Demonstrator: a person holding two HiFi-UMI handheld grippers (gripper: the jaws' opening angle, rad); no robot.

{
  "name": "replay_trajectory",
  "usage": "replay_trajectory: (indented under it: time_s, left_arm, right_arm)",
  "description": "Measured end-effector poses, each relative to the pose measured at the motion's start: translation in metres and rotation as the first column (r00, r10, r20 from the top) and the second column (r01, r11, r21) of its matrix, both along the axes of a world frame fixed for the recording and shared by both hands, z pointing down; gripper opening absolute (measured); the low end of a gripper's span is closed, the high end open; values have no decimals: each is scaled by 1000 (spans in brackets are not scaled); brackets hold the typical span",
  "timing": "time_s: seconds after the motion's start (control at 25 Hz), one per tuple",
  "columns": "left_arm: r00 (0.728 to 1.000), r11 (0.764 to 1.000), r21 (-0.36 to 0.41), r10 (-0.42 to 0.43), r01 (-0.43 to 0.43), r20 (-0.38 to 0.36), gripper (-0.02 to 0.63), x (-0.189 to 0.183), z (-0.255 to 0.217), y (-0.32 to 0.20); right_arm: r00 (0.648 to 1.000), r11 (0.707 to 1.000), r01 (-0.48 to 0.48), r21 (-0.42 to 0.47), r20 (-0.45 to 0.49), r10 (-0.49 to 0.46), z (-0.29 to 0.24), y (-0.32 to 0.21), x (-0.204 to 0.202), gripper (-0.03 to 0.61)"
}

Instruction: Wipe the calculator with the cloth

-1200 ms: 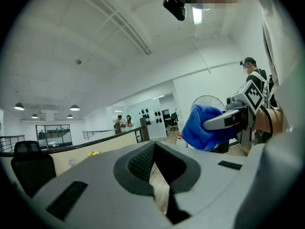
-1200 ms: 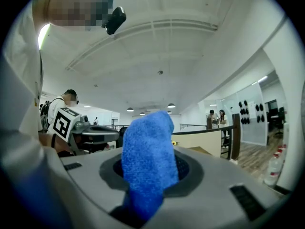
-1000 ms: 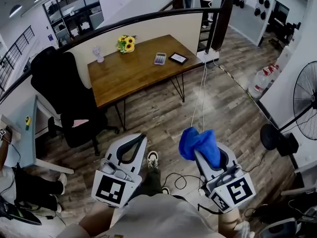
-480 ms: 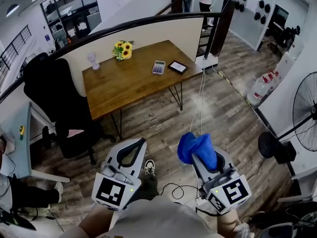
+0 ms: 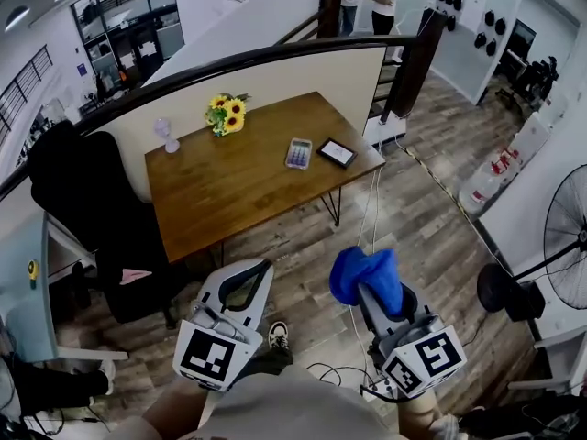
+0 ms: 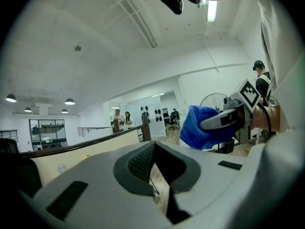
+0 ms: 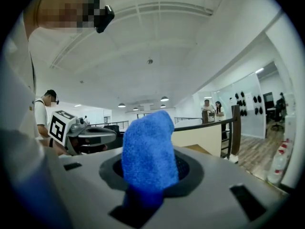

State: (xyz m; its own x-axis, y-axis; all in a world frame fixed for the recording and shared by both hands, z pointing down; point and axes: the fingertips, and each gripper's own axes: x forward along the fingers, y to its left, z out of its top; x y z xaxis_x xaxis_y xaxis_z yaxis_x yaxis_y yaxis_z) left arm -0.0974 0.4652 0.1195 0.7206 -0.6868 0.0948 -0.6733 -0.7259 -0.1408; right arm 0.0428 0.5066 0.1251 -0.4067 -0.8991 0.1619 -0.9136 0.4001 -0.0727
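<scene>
The calculator (image 5: 298,152) lies on the far right part of a wooden table (image 5: 229,186), next to a dark tablet (image 5: 337,153). Both grippers hang low over the floor, well short of the table. My right gripper (image 5: 367,287) is shut on a blue cloth (image 5: 366,275), which bunches up over its jaws; the cloth (image 7: 147,156) fills the right gripper view. My left gripper (image 5: 263,267) is shut with nothing in it, and its jaws (image 6: 153,149) meet at a thin slit. The left gripper view also shows the cloth (image 6: 201,128).
Sunflowers (image 5: 226,113) and a small glass (image 5: 166,134) stand at the table's back. A black office chair (image 5: 87,195) is to its left, and cables (image 5: 365,223) trail over the wood floor. A fan (image 5: 567,214) and bottles (image 5: 486,177) stand at the right.
The table and calculator have drawn closer and lower in the head view as the person walks toward them. Both grippers keep the same pose, with the cloth still held.
</scene>
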Motion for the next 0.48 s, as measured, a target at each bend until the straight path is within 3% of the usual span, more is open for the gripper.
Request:
replay_trajectory:
  time_s: [0.24,0.48]
  left_arm:
    - [1000,1000,7,14,-14,-2,3,-16,1,-72]
    - [1000,1000,-17,20,-20,-9,3,-26,8,-112]
  right_arm:
    - [1000,1000,1,-3,-17,-1,3,-73,-21,132]
    - [1000,1000,7,-2,-9,-7,2,-117,-40,132]
